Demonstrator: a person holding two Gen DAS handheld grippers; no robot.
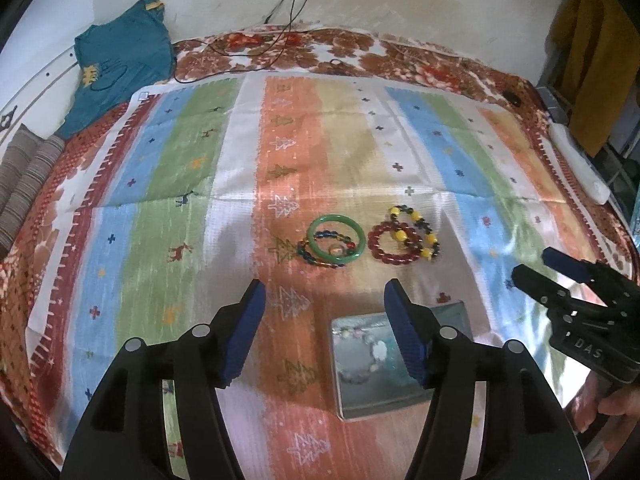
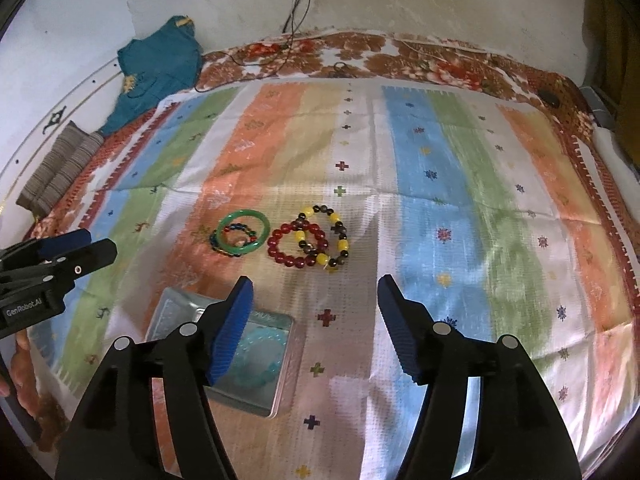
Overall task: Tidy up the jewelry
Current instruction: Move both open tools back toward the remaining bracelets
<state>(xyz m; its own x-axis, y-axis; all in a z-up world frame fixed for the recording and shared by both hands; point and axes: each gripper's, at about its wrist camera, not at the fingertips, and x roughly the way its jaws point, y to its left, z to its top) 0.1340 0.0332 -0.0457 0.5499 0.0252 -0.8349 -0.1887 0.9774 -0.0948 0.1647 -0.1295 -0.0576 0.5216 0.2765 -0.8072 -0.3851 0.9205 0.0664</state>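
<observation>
A green bangle (image 1: 336, 238) (image 2: 244, 229) lies on the striped cloth over a multicolour bead bracelet (image 1: 320, 258) (image 2: 224, 246), with a small ring (image 1: 335, 249) inside it. To its right a red bead bracelet (image 1: 394, 246) (image 2: 298, 245) overlaps a yellow-and-dark bead bracelet (image 1: 418, 230) (image 2: 334, 236). A clear square box (image 1: 360, 396) (image 2: 256, 384) nearer me holds a pale bead bracelet (image 1: 376, 350) (image 2: 260, 364). My left gripper (image 1: 324, 300) is open and empty, above the cloth beside the box. My right gripper (image 2: 314, 294) is open and empty, just right of the box.
The striped cloth (image 1: 180, 200) (image 2: 460, 200) lies on a floral bedspread (image 1: 320, 50) (image 2: 420, 60) against a white wall. A teal garment (image 1: 120, 64) (image 2: 156, 68) and a grey striped pillow (image 1: 24, 176) (image 2: 56, 168) lie at the far left. Cables (image 1: 288, 8) hang down the wall.
</observation>
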